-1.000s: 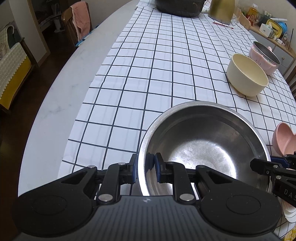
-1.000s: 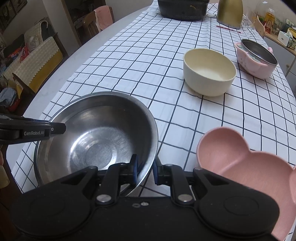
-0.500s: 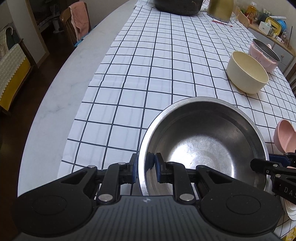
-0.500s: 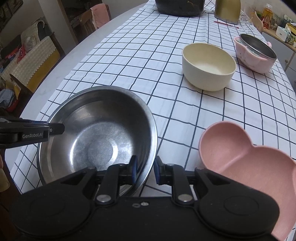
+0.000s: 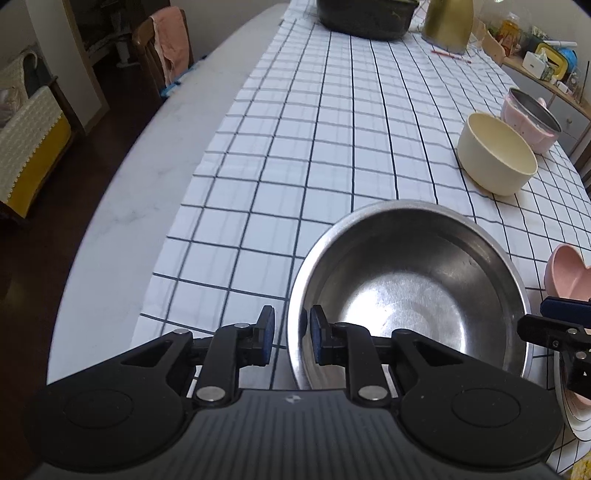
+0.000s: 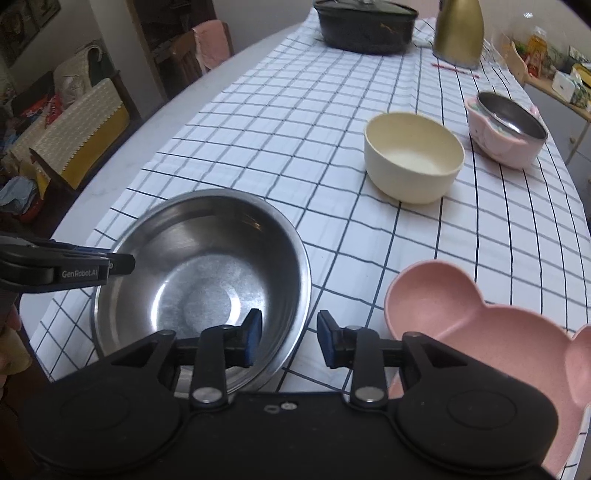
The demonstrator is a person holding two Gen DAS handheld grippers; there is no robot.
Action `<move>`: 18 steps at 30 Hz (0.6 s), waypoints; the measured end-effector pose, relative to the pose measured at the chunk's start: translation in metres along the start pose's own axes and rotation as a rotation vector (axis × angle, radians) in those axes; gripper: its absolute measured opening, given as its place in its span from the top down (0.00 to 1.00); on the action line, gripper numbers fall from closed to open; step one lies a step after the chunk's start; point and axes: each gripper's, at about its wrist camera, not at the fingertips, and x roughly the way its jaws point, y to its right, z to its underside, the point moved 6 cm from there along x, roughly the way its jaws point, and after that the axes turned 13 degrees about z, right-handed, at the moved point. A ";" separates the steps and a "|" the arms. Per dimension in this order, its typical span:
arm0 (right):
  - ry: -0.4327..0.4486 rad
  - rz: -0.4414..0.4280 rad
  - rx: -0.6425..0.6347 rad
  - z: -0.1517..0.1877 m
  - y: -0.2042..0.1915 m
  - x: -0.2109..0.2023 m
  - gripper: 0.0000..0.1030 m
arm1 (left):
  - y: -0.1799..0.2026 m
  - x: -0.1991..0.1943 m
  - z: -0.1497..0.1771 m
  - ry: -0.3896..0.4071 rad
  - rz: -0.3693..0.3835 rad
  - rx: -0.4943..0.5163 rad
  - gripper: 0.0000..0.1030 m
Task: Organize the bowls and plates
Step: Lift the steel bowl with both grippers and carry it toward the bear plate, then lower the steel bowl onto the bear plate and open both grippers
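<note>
A large steel bowl (image 5: 406, 295) (image 6: 207, 280) sits on the checked cloth near the table's front edge. My left gripper (image 5: 291, 339) (image 6: 122, 264) is shut on the bowl's left rim, one pad inside and one outside. On the opposite side, my right gripper (image 6: 288, 339) (image 5: 554, 325) straddles the rim; its jaws are opening and the pads stand clear of the metal. A pink bear-shaped dish (image 6: 461, 314) (image 5: 565, 273) lies just right of the steel bowl. Farther back stand a cream bowl (image 6: 413, 155) (image 5: 498, 155) and a pink bowl with a steel insert (image 6: 506, 125) (image 5: 532, 114).
A black pot (image 5: 365, 18) and a gold kettle (image 5: 447, 22) stand at the table's far end. Bare marble tabletop (image 5: 129, 206) runs along the left of the cloth. A chair draped with pink cloth (image 5: 162, 55) stands beyond that edge.
The right gripper's jaws have spread apart and let go of the steel bowl's rim. The left gripper keeps the same grip, and both hands have stayed in place.
</note>
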 end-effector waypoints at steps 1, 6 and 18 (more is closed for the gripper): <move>0.009 -0.005 -0.006 -0.001 0.000 -0.004 0.67 | 0.000 -0.005 0.000 0.013 -0.009 0.002 0.81; 0.058 -0.032 -0.025 -0.003 0.002 -0.024 0.60 | 0.006 -0.034 -0.001 0.078 -0.021 -0.001 0.81; 0.191 -0.086 -0.040 -0.009 0.024 -0.085 0.43 | 0.081 -0.096 -0.008 0.241 0.034 0.058 0.46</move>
